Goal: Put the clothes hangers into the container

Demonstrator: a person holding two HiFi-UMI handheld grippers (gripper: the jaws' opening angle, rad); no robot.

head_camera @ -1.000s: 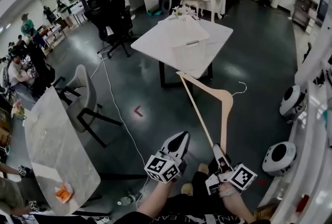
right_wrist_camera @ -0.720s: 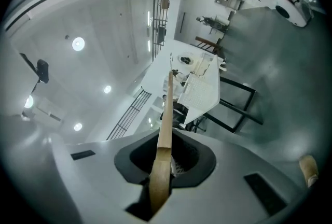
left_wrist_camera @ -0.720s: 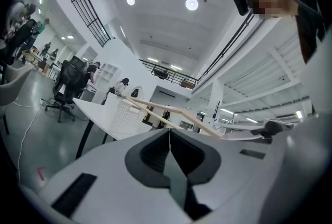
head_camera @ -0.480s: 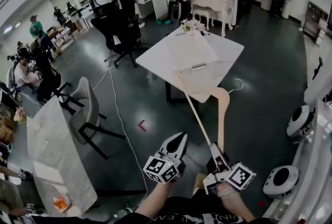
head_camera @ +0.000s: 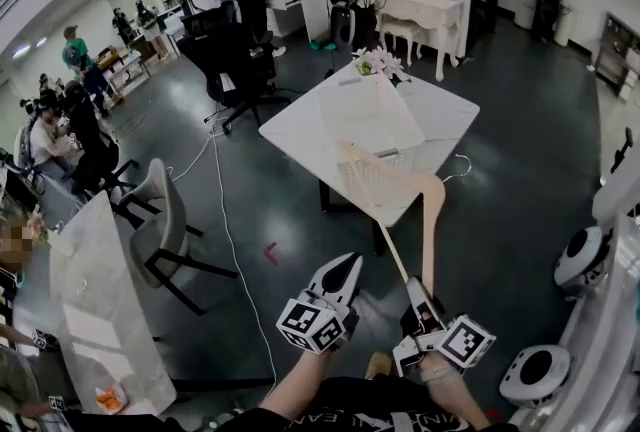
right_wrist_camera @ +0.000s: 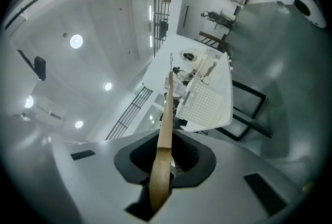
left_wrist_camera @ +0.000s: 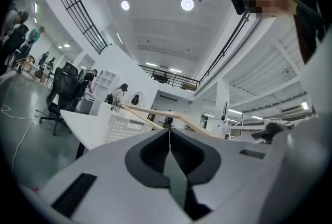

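Note:
My right gripper (head_camera: 414, 286) is shut on one end of a pale wooden clothes hanger (head_camera: 430, 220). The hanger reaches up and away, and its far arm (head_camera: 380, 170) lies over the white perforated basket (head_camera: 372, 182) on the white table (head_camera: 300, 125). In the right gripper view the hanger (right_wrist_camera: 165, 129) runs out between the jaws (right_wrist_camera: 165, 141) toward the basket (right_wrist_camera: 207, 101). My left gripper (head_camera: 346, 265) is shut and empty, just left of the right one. Its own view shows its closed jaws (left_wrist_camera: 169, 133), with the hanger (left_wrist_camera: 155, 112) and basket (left_wrist_camera: 124, 127) beyond.
A grey chair (head_camera: 160, 220) and a marble table (head_camera: 90, 300) stand at the left. A black office chair (head_camera: 235, 50) is beyond the white table. Round white machines (head_camera: 580, 255) sit at the right. A cable (head_camera: 225, 220) trails over the floor. People stand at the back.
The white table and basket have come closer. The hanger's far end, earlier short of the table, now lies over the basket. Both grippers keep their places in the picture.

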